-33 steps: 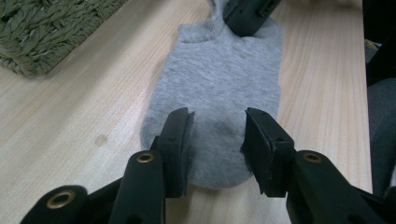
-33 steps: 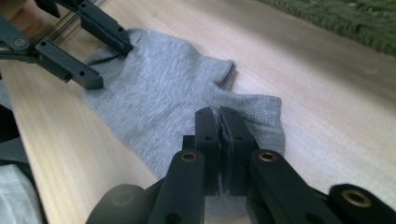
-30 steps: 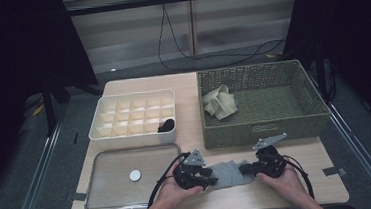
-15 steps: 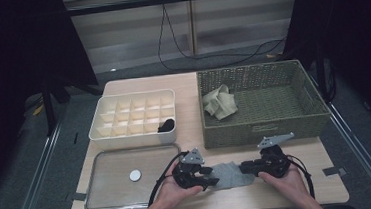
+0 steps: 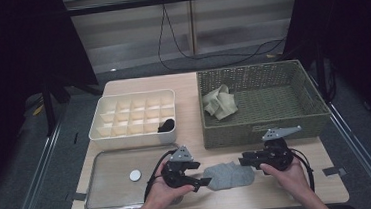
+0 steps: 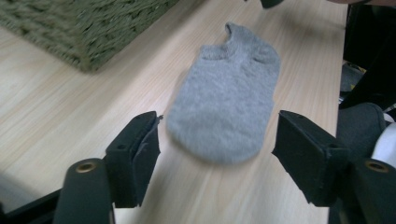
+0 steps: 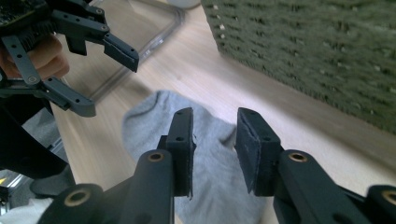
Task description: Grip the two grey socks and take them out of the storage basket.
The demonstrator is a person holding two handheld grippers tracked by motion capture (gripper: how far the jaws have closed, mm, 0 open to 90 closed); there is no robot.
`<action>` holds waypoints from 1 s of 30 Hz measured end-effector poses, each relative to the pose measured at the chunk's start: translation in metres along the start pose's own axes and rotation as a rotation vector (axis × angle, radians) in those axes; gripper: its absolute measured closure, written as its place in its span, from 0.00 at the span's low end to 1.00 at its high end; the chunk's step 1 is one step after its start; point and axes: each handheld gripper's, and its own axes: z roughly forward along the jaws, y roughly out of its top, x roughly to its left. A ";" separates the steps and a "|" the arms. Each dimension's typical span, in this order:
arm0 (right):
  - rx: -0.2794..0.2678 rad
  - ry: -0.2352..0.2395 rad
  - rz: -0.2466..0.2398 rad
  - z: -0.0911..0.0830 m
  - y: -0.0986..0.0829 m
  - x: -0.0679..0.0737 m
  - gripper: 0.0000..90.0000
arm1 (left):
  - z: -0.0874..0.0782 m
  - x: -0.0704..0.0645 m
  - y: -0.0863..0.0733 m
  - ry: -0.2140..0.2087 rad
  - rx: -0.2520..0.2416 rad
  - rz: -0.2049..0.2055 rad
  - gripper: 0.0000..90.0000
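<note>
A grey sock [image 5: 228, 175] is seen lying flat near the front edge of the worktop [image 5: 280, 192], between two hand-held grippers. The left gripper [image 5: 199, 176] is held with its fingers [image 6: 135, 156] spread wide, one end of the sock framed between them but untouched. The right gripper [image 5: 245, 159] is poised over the opposite end, its fingers [image 7: 254, 149] parted by a narrow gap with nothing pinched. Both ends appear to be lined up for a two-handed pickup or fold. A wicker basket [image 5: 260, 128] holding a beige cloth [image 5: 219, 102] stands at the back right, a divided box [image 5: 132, 116] and a metal tray [image 5: 114, 178] to the left.
</note>
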 end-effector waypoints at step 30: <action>-0.116 -0.005 -0.064 -0.024 0.067 0.004 0.62 | -0.040 0.014 -0.041 0.113 -0.061 -0.096 0.12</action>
